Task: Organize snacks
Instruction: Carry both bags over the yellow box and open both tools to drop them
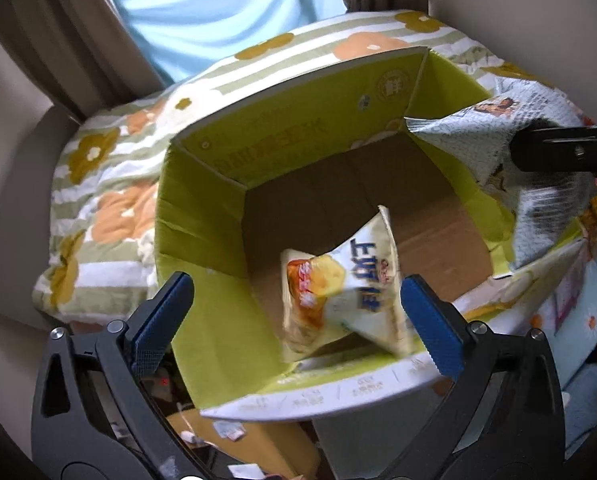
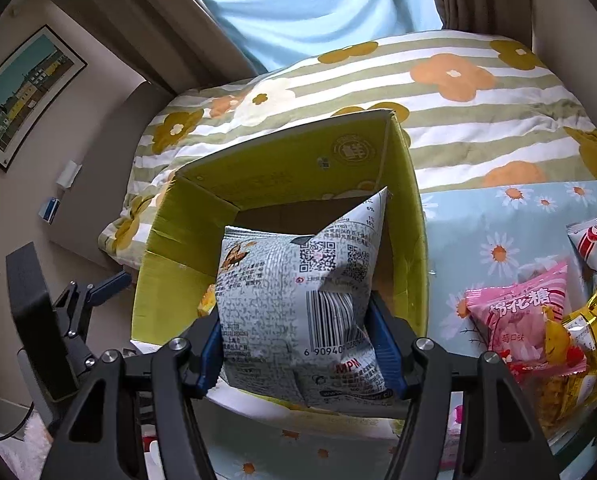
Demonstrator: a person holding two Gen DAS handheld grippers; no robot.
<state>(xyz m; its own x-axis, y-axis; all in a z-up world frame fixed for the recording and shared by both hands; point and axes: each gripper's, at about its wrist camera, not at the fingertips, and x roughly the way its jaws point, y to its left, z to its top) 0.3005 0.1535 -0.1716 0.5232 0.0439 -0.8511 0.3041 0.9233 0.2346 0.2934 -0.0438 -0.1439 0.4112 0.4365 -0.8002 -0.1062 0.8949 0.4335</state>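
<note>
Over the box, the left gripper is wide open around a loose yellow bag; the right gripper squeezes a white bag.

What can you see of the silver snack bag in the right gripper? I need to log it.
The silver snack bag is a puffy foil pillow pack, its back showing: fine print, two QR codes, a barcode. It stands upright, clamped at its lower sides by the right gripper, above the open cardboard box's near edge.

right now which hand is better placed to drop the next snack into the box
Right. Its gripper is shut on the white snack bag above the open cardboard box. The left gripper is open, its yellow bag already inside.
</note>
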